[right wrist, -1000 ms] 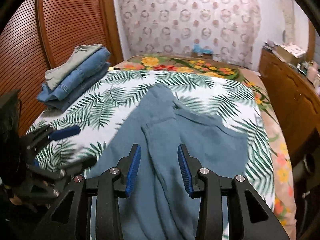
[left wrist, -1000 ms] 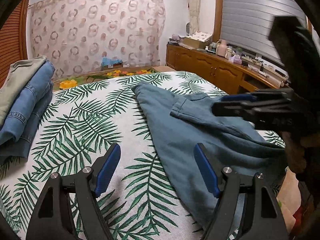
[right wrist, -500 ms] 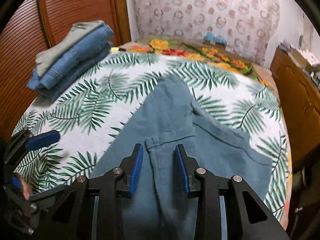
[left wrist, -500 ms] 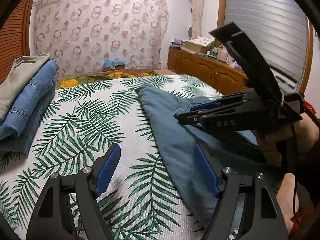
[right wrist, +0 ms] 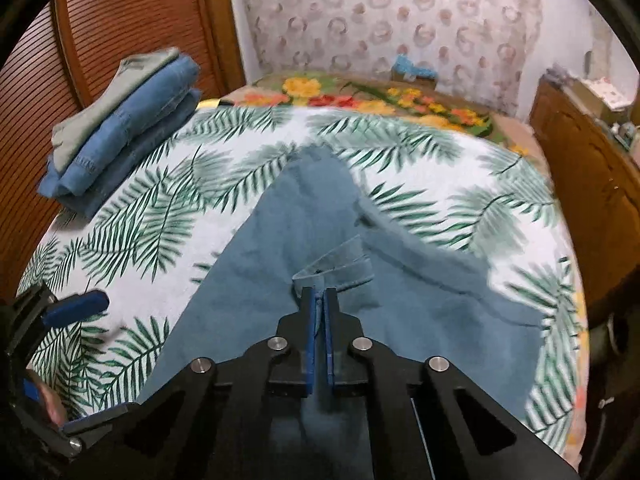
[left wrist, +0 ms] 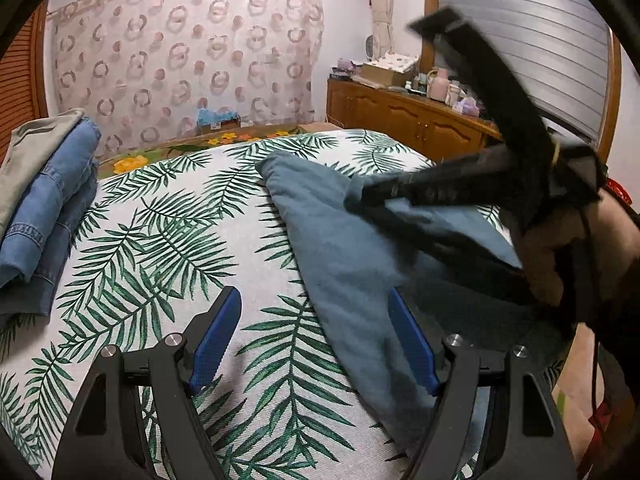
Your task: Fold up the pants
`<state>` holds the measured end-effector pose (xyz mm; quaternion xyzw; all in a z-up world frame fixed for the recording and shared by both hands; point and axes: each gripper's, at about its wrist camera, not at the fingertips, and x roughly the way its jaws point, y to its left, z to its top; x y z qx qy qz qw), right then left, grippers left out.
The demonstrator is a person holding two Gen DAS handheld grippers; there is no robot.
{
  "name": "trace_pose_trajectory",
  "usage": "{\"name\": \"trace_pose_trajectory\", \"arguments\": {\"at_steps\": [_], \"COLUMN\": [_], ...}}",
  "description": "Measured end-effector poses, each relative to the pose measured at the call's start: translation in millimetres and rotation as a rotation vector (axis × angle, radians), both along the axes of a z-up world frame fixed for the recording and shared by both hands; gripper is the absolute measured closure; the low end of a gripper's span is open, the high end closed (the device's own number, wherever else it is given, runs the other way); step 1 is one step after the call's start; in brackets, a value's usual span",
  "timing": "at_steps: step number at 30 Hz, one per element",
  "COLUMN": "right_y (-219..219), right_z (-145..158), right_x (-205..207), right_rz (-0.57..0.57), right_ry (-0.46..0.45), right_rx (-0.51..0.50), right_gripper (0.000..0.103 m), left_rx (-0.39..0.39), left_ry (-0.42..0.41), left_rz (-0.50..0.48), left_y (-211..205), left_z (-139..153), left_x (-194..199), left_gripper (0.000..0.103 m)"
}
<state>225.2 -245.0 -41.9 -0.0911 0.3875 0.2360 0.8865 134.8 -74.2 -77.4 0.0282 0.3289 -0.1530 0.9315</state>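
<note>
The teal pants (right wrist: 304, 224) are lying spread across the leaf-print bed (right wrist: 160, 208), stretching away ahead of both tongs toward the far edge. The right tongs (right wrist: 319, 300) are pinching a raised hem or pocket edge of the pants between their closed blue pads (right wrist: 308, 320), the cloth standing up in a small ridge just beyond the tips. The left tongs (left wrist: 316, 340) are hanging wide apart, gripping nothing, with the near edge of the pants lying beside their right-hand pad and bare bedcover between the fingers.

The step in hand appears to be taking hold of the cloth for a fold. To do it well, the left tongs are probably needing their own bite on the near edge before any lift, so the fabric travels as one flat panel rather than dragging from a single pinch. The right grip looks shallow, so a slow pull would suit. A folded stack of jeans (right wrist: 132, 120) is sitting well off to the left, away from the work.
</note>
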Motion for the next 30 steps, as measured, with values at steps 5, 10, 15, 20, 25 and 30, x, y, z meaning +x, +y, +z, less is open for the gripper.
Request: {"name": "trace_pose_trajectory", "arguments": {"at_steps": [5,10,15,20,25,30], "right_y": [-20.8,-42.2,-49.8,-59.2,-67.9,-75.9], "right_z": [17.1,20.8,25.8,28.1,30.1,25.9], "right_x": [-5.5,-5.5,-4.6,-4.2,-2.3,3.0], "right_rz": [-0.036,-0.076,-0.098,-0.136,-0.182,-0.226], "right_ry": [-0.057,-0.063,-0.081,-0.107,-0.13,-0.129], "right_rx": [0.046,0.081,0.065,0.042,0.029,-0.015], "right_gripper": [0.1,0.1,0.1,0.101,0.101,0.101], "left_rx": [0.034,0.041,0.039,0.038,0.039,0.042], "left_ry": [0.025,0.038,0.042,0.043,0.047,0.049], "left_rz": [-0.03,-0.03,-0.031,-0.033,-0.031,-0.031], "left_y": [-7.1,-8.7,-9.2,-9.2,-9.8,-10.6], "left_z": [-3.2,-4.3,-4.7,-5.3,-6.2,-6.8], "left_x": [1.1,1.3,1.7,3.2,4.2,4.6], "left_gripper": [0.026,0.026,0.026,0.026,0.026,0.026]}}
